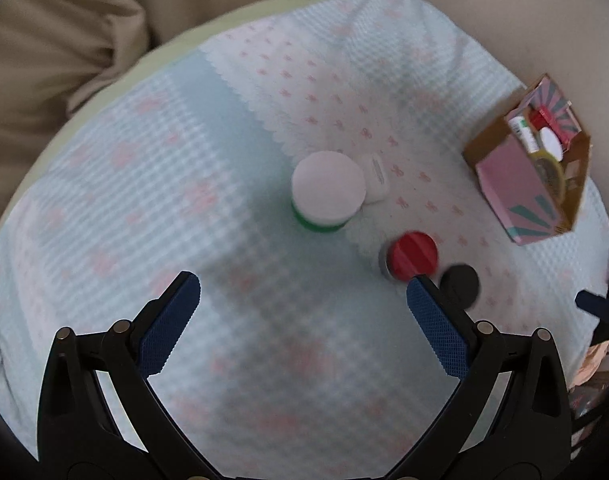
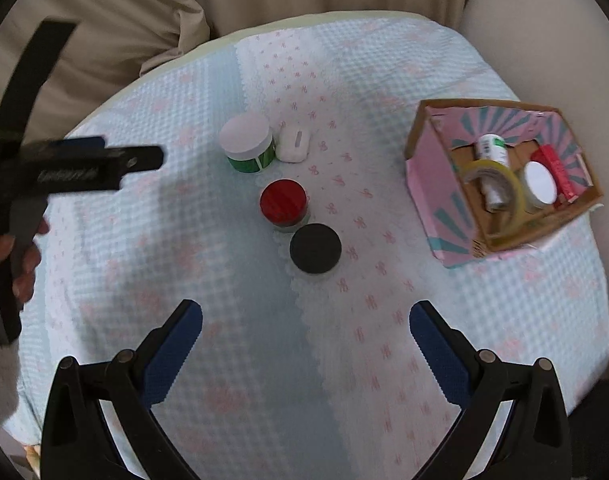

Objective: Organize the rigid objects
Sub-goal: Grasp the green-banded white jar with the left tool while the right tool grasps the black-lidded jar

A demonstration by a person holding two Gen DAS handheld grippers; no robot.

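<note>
1. Over at the right edge of the right wrist view we've got an open cardboard box [image 2: 444, 196] with pink and teal sunburst sides, sitting on the checked cloth [image 2: 208, 280]. Inside it: a roll of yellowish tape [image 2: 516, 188], a small white bottle with a green label [image 2: 491, 148] lying partly under the tape, a white-lidded jar [image 2: 540, 184] and something red [image 2: 558, 170] against the far wall. Can't tell what the red thing is.
2. Loose stuff is still out in the middle of the frame: a green jar with a white lid [image 2: 246, 142], with a small white case [image 2: 293, 145] just beside it on the right. Below those sits a red-lidded jar [image 2: 283, 202], and a black round lid or puck [image 2: 315, 248] nearly touching it at lower right.
3. In the left wrist view, the left gripper [image 1: 304, 300] has its blue pads spread wide with nothing between them. Its right-hand pad overlaps the red-lidded jar [image 1: 412, 254] in frame; we can't tell if it's actually touching.
4. The right gripper [image 2: 306, 326] at the bottom of its own view is also spread wide and empty, well short of the black puck.
5. A hand [image 2: 22, 256] holds the left gripper's handle at the left edge of the right wrist view.
</note>
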